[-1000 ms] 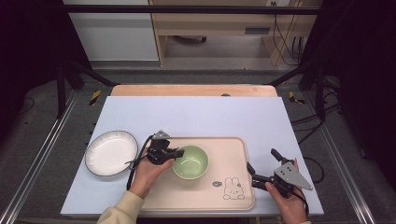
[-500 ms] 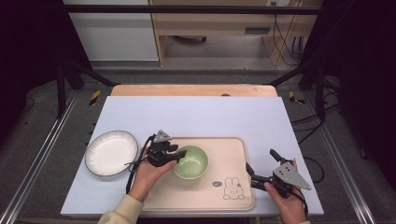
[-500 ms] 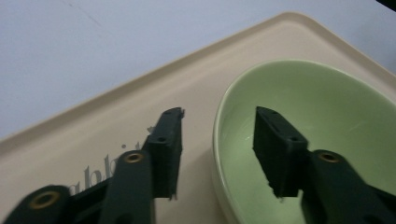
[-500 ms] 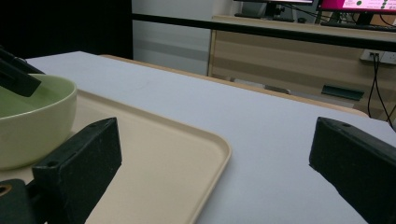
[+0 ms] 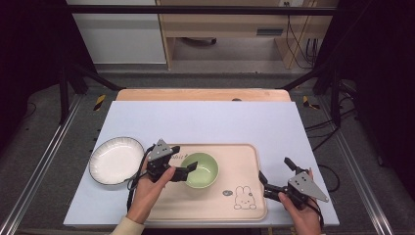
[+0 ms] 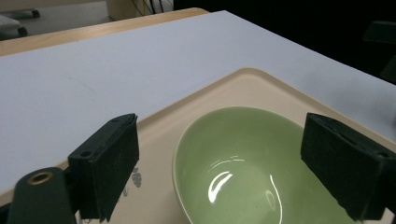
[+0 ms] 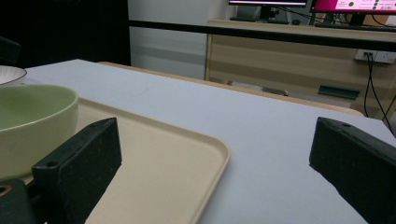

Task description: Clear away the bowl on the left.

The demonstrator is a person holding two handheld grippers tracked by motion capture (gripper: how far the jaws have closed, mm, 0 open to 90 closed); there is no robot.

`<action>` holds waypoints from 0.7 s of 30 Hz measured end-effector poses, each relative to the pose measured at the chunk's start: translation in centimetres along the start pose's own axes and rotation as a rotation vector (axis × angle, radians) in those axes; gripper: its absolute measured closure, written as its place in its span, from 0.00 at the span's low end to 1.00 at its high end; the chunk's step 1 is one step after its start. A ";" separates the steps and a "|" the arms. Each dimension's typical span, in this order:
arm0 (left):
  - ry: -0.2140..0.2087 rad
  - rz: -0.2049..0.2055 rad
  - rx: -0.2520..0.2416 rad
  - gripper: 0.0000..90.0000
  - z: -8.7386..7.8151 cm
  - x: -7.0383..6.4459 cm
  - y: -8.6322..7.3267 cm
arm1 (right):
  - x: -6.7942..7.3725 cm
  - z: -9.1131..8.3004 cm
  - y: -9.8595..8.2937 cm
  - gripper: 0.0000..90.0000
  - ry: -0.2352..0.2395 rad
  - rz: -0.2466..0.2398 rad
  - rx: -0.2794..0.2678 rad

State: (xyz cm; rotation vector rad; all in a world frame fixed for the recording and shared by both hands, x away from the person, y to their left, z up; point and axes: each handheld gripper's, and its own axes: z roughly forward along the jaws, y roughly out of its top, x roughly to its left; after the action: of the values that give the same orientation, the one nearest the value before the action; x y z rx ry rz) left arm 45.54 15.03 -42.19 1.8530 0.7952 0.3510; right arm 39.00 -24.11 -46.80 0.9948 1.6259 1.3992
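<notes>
A pale lavender tabletop (image 5: 205,117) is sitting over grey floor (image 5: 44,147), while a wooden desk (image 5: 230,24) and white cabinet (image 5: 117,34) are standing behind amid dark surroundings.

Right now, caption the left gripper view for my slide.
Open left gripper poised over the green bowl on the beige tray.

Glossy pale-green bowl (image 5: 201,170), empty, upright, on left half of beige tray (image 5: 247,161)
</notes>
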 end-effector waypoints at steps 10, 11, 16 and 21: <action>-0.065 0.005 -0.049 0.07 -1.0 -0.8 0.3 | -0.2 0.0 -0.1 0.03 -0.008 0.006 -0.007; -0.073 0.001 -0.056 0.06 -1.1 -0.9 0.3 | -0.3 0.0 0.0 0.03 -0.009 0.001 -0.009; -0.092 0.017 -0.084 0.05 -2.1 -1.5 0.4 | -0.1 -0.1 0.1 0.03 -0.004 0.009 -0.013; -0.088 0.029 -0.110 0.05 -3.1 -1.8 0.6 | -0.1 0.1 0.1 0.03 0.003 0.000 -0.011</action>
State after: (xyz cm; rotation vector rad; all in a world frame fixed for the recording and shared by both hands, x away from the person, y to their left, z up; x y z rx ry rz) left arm 42.64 15.87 -40.14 1.7657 0.6770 0.3227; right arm 39.16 -24.10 -46.74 0.9868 1.6182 1.4087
